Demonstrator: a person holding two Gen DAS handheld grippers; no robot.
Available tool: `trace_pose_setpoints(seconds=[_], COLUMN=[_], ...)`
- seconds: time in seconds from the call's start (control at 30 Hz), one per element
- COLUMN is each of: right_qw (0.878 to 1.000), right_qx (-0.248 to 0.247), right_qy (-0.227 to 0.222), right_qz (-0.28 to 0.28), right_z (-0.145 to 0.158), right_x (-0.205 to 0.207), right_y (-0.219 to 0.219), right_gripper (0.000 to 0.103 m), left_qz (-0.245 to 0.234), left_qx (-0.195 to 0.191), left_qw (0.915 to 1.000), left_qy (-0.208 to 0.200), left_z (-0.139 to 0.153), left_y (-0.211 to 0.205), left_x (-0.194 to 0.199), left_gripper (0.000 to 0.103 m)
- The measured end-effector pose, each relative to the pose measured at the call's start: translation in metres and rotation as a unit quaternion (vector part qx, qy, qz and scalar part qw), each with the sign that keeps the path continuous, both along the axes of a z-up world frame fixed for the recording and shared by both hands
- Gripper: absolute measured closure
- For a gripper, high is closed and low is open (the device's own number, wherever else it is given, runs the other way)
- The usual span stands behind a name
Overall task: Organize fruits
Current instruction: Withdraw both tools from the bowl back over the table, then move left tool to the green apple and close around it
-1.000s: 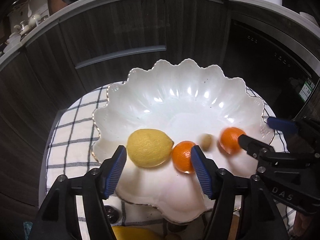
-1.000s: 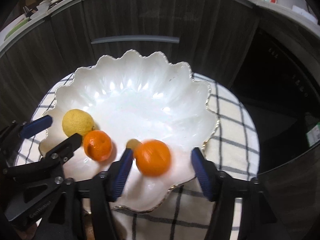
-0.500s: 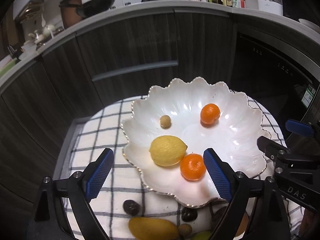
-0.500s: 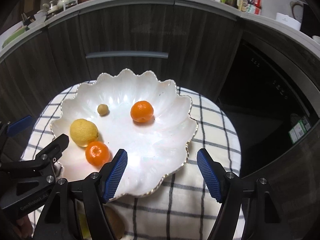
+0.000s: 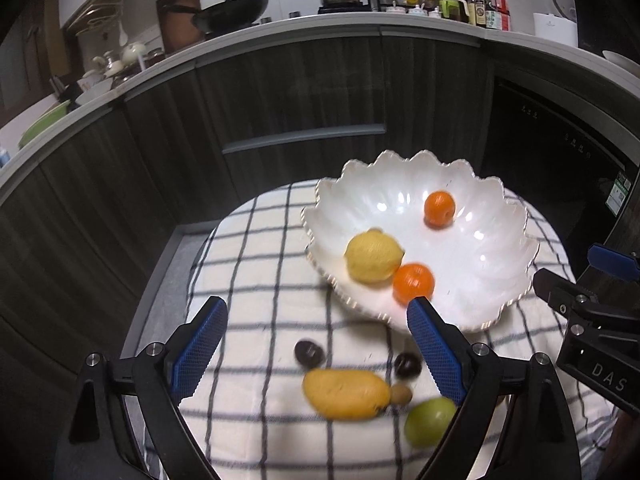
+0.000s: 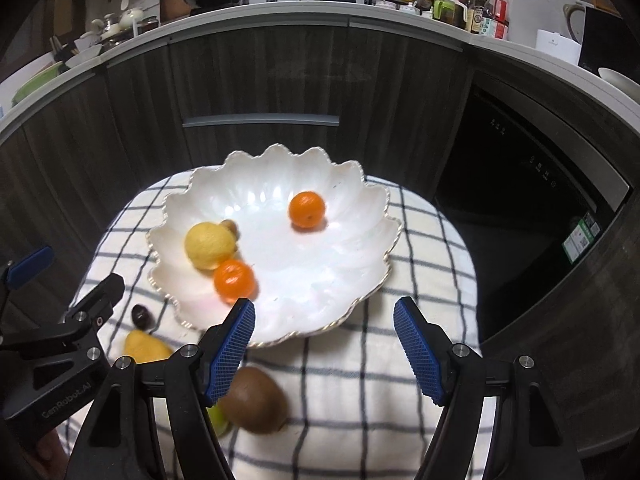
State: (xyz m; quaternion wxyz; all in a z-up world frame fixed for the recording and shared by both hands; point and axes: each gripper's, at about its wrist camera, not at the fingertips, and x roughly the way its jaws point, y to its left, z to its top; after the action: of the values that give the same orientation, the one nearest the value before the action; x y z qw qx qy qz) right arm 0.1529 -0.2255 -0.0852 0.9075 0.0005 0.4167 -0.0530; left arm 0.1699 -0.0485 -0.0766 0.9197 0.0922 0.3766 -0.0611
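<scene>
Both pairs of tongs hang spread apart and empty above the near end of the tabletop (image 5: 248,276), which is covered by a checked cloth.

Nearest, under the left tongs (image 5: 316,344), lie the fruits not yet put away. The yellow mango (image 5: 346,394) looks heavy and soft-skinned; a grip across its narrow middle with gentle pressure would likely suit it, since its smooth peel may slip. A small brown fruit (image 5: 401,394) touches its right end, and just beside that sits a green fruit (image 5: 430,420), round and probably firm, best pinched across its widest part. Two small dark fruits (image 5: 309,352) lie just beyond; they seem light and prone to roll.

Under the right tongs (image 6: 324,346) the kiwi (image 6: 254,402) rests on the cloth; its fuzzy skin should give good hold, though the flesh would bruise under a hard squeeze.

Farther off stands the white scalloped bowl (image 6: 360,276), likely brittle at its rim. It holds a lemon (image 6: 210,244), one orange (image 6: 234,282) touching it and another orange (image 6: 307,210) well apart.
</scene>
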Motion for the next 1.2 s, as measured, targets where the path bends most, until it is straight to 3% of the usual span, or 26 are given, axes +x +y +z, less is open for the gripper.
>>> trace_pose_setpoints(seconds=[0.4,0.8,1.03,1.2], right_qw=[1.000,0.999,0.997,0.997], right_qx=[-0.001,-0.006,0.004,0.006], right_qy=[0.014,0.039,0.055,0.058], right_qz=[0.007,-0.029,-0.048,-0.049], right_z=[-0.023,-0.049,-0.065,-0.070], right_x=[-0.035,-0.065,-0.073,-0.072], right_y=[0.012,-0.020,-0.036,-0.037], right_gripper=[0.030,0.030,0.030,0.030], left_qz=[0.013,-0.040,-0.088,-0.096], left_qx=[-0.005,-0.014,-0.007,-0.006], left_qw=[0.9997,0.9984,0.9933,0.9909], left_qy=[0.019,0.039,0.074,0.094], left_z=[-0.027,-0.054,-0.079,-0.094], left_y=[0.017,-0.013,-0.037,-0.044], left_x=[-0.043,-0.065,-0.067,-0.064], left_gripper=[0.011,0.011,0.011,0.016])
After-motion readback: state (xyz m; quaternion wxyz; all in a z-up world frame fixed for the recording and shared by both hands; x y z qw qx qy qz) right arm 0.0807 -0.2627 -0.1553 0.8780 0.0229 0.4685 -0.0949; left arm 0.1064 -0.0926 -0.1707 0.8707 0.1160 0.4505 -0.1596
